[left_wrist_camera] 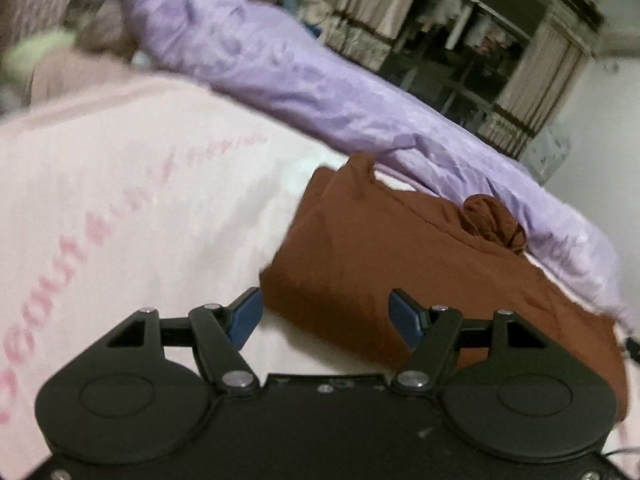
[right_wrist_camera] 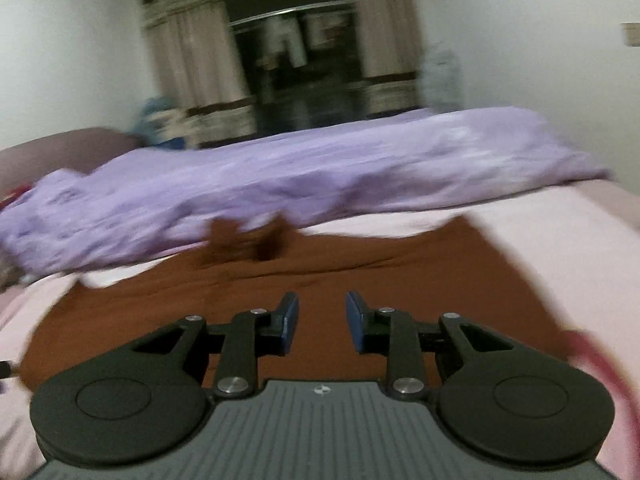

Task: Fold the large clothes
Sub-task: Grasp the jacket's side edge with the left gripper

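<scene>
A brown garment (left_wrist_camera: 420, 256) is lying on a pale pink bedsheet (left_wrist_camera: 120, 208), filling the lower right of the left wrist view and the middle band of the right wrist view (right_wrist_camera: 320, 276). In the left wrist view its near edge is sitting in the lower centre of the frame, with a small bunched knot of the same brown cloth (left_wrist_camera: 494, 222) rising at its upper right side, close against a lilac duvet (left_wrist_camera: 280, 80) that is running diagonally from the upper left to the right edge. The left tool (left_wrist_camera: 326, 318) is hovering low in the frame with its blue-padded fingers (left_wrist_camera: 246, 318) spread wide and nothing between them; the left pad is over bare sheet, the right pad over the brown cloth's edge. Pink lettering (left_wrist_camera: 52, 280) is showing on the sheet at the lower left, blurred. In the right wrist view the right tool (right_wrist_camera: 322, 320) is standing partly spread above the garment, its pads (right_wrist_camera: 290, 318) gripping nothing, cloth visible through the gap. The duvet (right_wrist_camera: 280, 176) is stretching across the frame beyond the garment, and a dark window (right_wrist_camera: 292, 52) with curtains (right_wrist_camera: 200, 48) is occupying the upper centre, the whole view smeared by motion blur
</scene>
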`<action>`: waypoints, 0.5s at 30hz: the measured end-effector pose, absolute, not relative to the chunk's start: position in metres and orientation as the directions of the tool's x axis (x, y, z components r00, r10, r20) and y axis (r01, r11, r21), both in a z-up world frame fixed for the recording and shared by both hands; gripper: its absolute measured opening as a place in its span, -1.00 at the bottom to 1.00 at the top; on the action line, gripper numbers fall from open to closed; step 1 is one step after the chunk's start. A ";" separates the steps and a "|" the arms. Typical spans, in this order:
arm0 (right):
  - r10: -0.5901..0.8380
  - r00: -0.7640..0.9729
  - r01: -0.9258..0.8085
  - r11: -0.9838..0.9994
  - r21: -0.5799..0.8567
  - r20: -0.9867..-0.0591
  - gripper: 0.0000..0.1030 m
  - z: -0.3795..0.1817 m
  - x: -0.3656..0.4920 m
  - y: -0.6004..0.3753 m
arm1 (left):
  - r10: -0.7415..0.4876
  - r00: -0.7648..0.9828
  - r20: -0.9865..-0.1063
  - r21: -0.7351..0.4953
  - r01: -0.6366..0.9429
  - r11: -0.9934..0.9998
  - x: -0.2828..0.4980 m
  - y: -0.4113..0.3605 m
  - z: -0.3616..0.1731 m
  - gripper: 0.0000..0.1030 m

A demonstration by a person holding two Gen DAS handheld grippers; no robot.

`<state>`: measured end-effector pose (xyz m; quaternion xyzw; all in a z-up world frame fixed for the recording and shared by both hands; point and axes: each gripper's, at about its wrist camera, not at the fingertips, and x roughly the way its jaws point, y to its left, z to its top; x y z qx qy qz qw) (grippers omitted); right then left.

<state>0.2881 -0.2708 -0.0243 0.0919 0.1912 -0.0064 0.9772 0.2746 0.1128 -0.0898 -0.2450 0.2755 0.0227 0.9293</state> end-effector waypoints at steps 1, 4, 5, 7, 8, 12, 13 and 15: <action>0.042 0.923 0.027 0.984 0.173 -0.382 -0.32 -0.026 0.293 -0.259 | -0.107 0.841 -0.531 -0.468 -0.185 0.864 0.275 0.116 -0.093 0.37; 0.067 0.911 -0.006 0.989 0.148 -0.408 -0.32 -0.035 0.308 -0.228 | -0.142 0.828 -0.543 -0.533 -0.209 0.820 0.277 0.119 -0.103 0.37; 0.067 0.903 -0.007 0.990 0.141 -0.425 -0.32 -0.039 0.314 -0.221 | -0.153 0.826 -0.542 -0.551 -0.213 0.807 0.279 0.120 -0.106 0.37; 0.066 0.887 -0.001 0.990 0.141 -0.457 -0.32 -0.047 0.322 -0.213 | -0.175 0.825 -0.538 -0.594 -0.223 0.773 0.283 0.123 -0.112 0.37; 0.064 0.878 0.005 0.990 0.142 -0.474 -0.32 -0.053 0.326 -0.210 | -0.186 0.821 -0.540 -0.608 -0.227 0.761 0.286 0.123 -0.115 0.37; 0.048 0.855 0.028 0.990 0.139 -0.517 -0.32 -0.067 0.330 -0.207 | -0.192 0.827 -0.529 -0.630 -0.231 0.742 0.289 0.120 -0.121 0.41; 0.048 0.855 0.026 0.991 0.135 -0.516 -0.32 -0.069 0.330 -0.206 | -0.192 0.831 -0.521 -0.636 -0.228 0.738 0.290 0.120 -0.122 0.42; 0.046 0.853 0.020 0.993 0.120 -0.520 -0.32 -0.070 0.330 -0.204 | -0.194 0.837 -0.512 -0.648 -0.228 0.727 0.292 0.120 -0.123 0.44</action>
